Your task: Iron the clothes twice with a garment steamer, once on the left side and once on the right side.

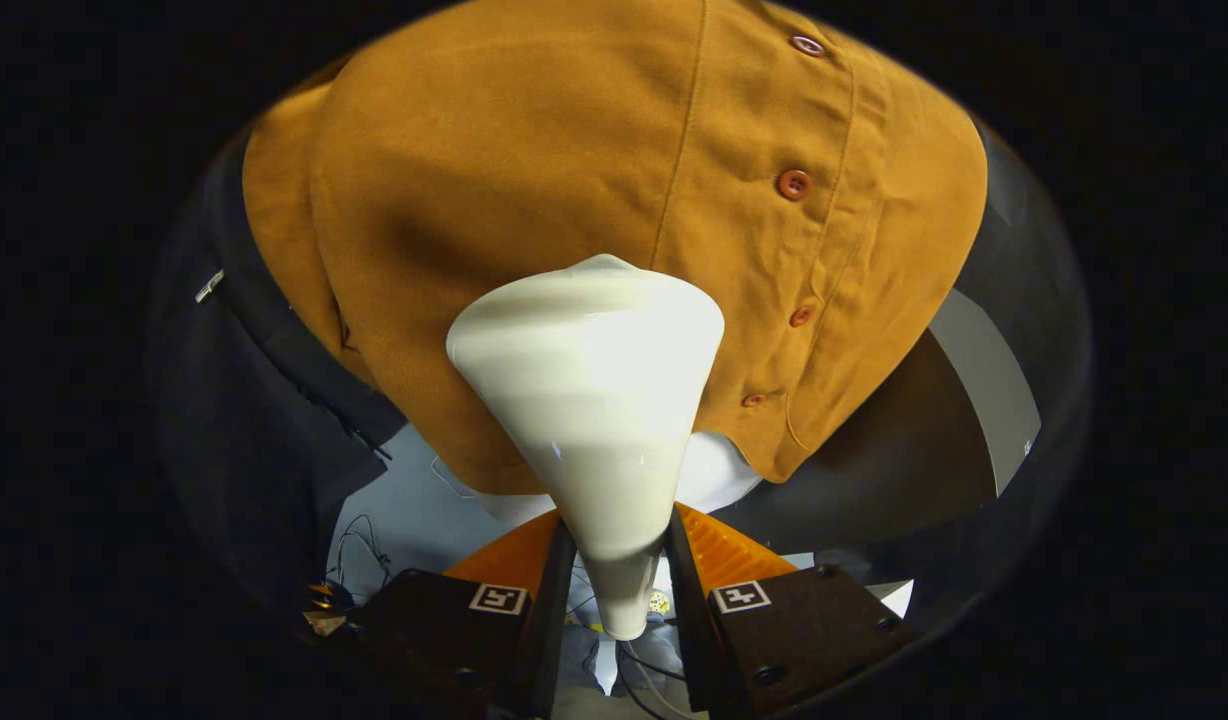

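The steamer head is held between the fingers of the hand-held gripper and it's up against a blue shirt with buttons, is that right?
Not quite: the shirt is mustard brown, not blue. The rest holds. The gripper view shows the white steamer head clamped between the fingers of the hand-held gripper, its wide end up against the shirt, just beside the row of buttons.

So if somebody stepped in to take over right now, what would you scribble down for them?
Tongs: shut on the white steamer head, both fingers pressing its narrow neck.
Steamer head points at the brown buttoned shirt, on the panel left of the button row. Contact with the cloth cannot be told.
Done: steamer picked up and brought to the shirt.
Left: cannot tell which passes are finished; make sure both sides get one.
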